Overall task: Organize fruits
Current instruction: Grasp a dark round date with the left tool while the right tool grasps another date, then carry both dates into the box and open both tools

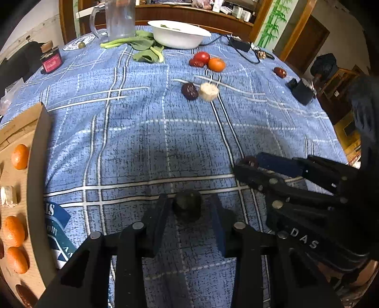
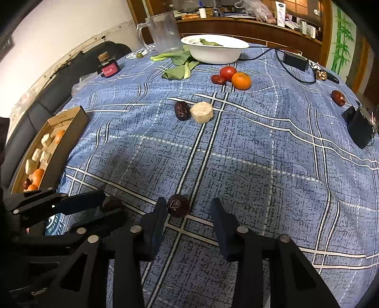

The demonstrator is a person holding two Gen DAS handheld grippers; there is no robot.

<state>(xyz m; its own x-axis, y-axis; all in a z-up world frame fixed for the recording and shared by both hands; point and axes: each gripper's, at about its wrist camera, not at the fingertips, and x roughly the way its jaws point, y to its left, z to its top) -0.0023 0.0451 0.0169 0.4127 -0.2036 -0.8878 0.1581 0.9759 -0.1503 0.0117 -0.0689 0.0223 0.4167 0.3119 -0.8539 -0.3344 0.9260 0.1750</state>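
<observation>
Both grippers angled steeply down over the blue plaid counter (image 2: 260,147).

A dark jujube (image 1: 187,205) is bracketed by the left gripper (image 1: 189,208); another jujube (image 2: 178,205) is touched by one finger of the right gripper (image 2: 188,210), jaws parted.

Woven cloth tablecloth (image 2: 260,142), glossy bowl (image 2: 214,51), cardboard box (image 2: 71,123)

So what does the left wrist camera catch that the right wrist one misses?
Only the left wrist view: white lettering on the side of the right tool. Only the right wrist view: a row of pale chunks deep in the cardboard box. Both: the white bowl, clear jug, tomato, and the left tool and right tool, each with a dark date between its fingers.
</observation>
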